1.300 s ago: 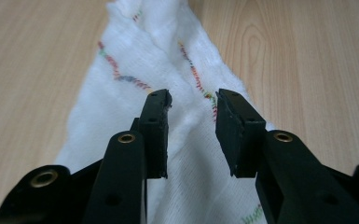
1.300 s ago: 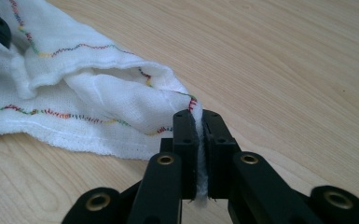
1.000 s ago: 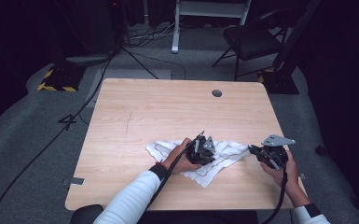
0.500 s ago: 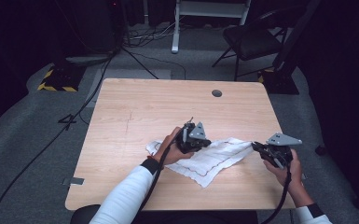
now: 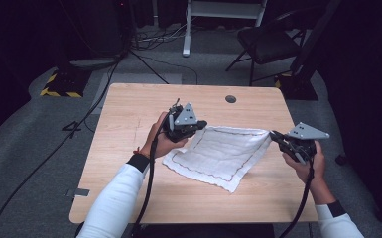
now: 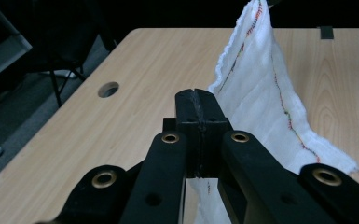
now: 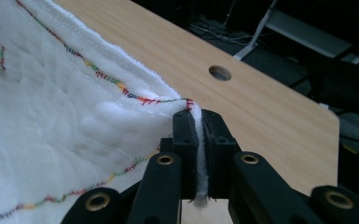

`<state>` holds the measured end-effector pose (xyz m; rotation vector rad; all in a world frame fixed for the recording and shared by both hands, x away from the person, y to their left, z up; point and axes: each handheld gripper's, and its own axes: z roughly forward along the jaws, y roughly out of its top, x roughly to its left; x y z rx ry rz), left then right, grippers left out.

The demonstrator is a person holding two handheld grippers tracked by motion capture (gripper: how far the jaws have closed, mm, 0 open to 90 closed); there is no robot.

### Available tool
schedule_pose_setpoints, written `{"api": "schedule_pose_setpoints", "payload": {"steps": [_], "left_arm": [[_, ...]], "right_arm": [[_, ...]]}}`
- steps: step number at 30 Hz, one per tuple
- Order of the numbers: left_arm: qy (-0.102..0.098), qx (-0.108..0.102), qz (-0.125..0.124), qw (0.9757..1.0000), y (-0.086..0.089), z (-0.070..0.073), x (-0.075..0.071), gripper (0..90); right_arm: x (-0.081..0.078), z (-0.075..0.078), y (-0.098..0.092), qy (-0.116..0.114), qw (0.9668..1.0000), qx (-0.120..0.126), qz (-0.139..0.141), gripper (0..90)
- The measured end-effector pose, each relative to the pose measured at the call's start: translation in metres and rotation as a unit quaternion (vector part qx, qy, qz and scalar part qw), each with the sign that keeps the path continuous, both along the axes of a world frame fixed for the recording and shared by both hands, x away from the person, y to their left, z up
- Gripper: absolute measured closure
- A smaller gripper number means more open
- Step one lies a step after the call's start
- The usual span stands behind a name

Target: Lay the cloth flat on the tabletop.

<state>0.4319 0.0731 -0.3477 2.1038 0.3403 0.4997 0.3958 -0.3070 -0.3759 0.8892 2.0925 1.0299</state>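
High view: both grippers, left gripper (image 5: pixel 197 126) and right gripper (image 5: pixel 277 138), stretch a white square cloth with coloured stitching (image 5: pixel 221 154) above a light wooden table (image 5: pixel 129 134). Left gripper view: jaws clenched on cloth (image 6: pixel 265 88). Right gripper view: jaws pinch its corner (image 7: pixel 51 121). Spreading step; next, likely lay it flat.

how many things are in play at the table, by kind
white cloth: 1
tools: 2, the left tool and the right tool, each shut on a cloth corner
table: 1
total: 4
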Motion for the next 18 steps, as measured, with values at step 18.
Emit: {"api": "schedule_pose_setpoints", "payload": {"steps": [18], "left_arm": [[0.026, -0.021, 0.149, 0.9883, 0.05, -0.019, 0.081, 89.7]], "right_arm": [[0.1, 0.012, 0.072, -0.035, 0.998, -0.048, -0.023, 73.4]]}}
